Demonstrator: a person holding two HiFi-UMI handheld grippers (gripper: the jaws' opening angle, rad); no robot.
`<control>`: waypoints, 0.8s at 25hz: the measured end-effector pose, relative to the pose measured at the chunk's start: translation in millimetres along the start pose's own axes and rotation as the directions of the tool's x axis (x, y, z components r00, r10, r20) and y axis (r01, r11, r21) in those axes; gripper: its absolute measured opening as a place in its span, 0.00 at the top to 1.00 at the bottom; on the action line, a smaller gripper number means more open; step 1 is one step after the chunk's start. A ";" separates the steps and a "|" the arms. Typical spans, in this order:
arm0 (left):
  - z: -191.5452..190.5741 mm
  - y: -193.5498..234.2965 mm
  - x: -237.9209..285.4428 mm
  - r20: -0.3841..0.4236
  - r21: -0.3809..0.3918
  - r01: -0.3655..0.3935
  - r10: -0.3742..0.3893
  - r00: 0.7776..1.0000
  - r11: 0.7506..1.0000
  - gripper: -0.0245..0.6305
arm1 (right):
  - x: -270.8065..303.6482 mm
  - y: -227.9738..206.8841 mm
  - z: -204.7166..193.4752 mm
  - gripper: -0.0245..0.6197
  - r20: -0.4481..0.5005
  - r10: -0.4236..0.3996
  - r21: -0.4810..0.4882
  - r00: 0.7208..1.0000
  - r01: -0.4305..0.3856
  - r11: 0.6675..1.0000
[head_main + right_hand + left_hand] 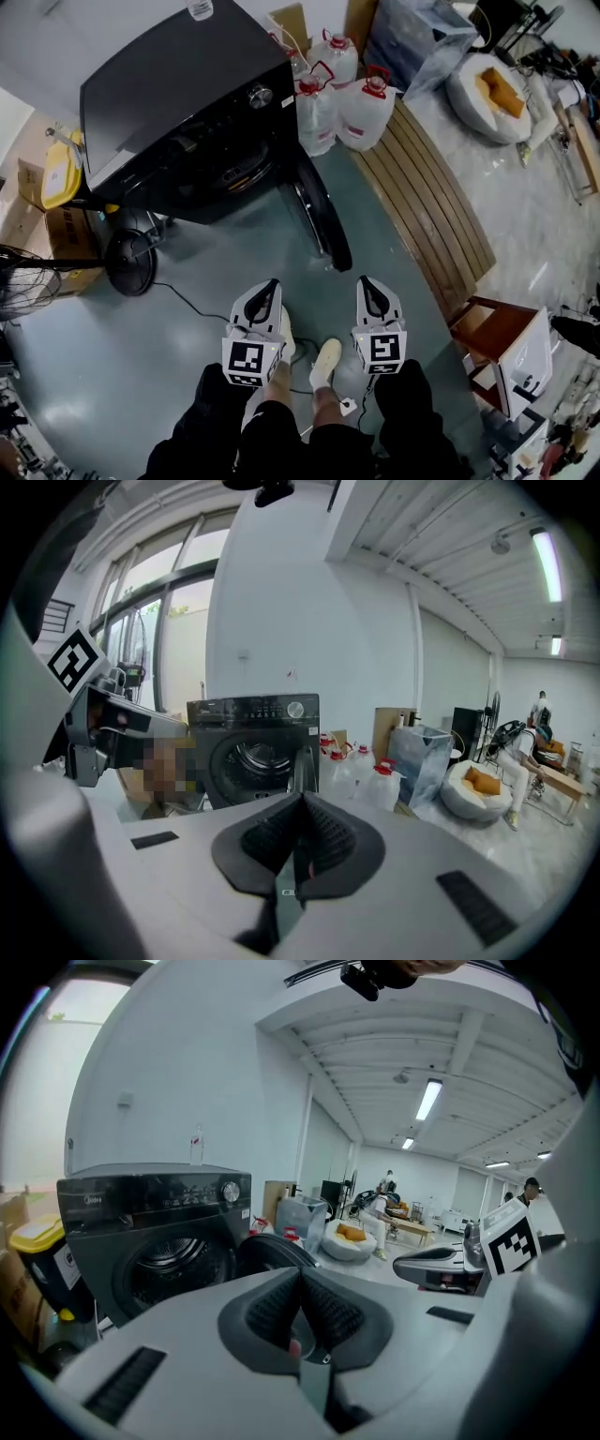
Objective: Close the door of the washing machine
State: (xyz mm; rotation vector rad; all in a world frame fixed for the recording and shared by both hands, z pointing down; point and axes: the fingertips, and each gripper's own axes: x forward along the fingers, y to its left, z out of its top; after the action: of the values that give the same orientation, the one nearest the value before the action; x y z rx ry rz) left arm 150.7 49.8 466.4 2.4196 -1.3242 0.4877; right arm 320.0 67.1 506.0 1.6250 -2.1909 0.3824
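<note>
Faintly, washing machine (141, 1227) badge (87, 1206) — unreadable; door (323, 217) open.

Open washing machine seen from above, with two grippers held in front of it.

The black washing machine (178, 103) stands at upper left, its round door (323, 220) swung out over the grey-green floor. The left gripper (267, 292) and right gripper (370, 289) sit side by side above the person's knees, pointing toward the machine, apart from the door. Red-capped water jugs (337, 98) stand behind the door, beside a slatted wooden bench (431, 197).
</note>
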 end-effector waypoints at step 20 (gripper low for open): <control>-103.0 41.6 78.8 -0.097 -0.048 0.014 -0.019 0.995 0.999 0.93 | 96.6 -13.7 -127.2 0.71 -0.164 0.017 0.032 0.986 -0.012 0.999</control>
State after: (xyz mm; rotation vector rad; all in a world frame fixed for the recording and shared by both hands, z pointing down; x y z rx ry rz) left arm 141.4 16.9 598.2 2.3353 -1.2602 0.5567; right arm 326.6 36.2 663.2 1.5355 -2.0845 0.5373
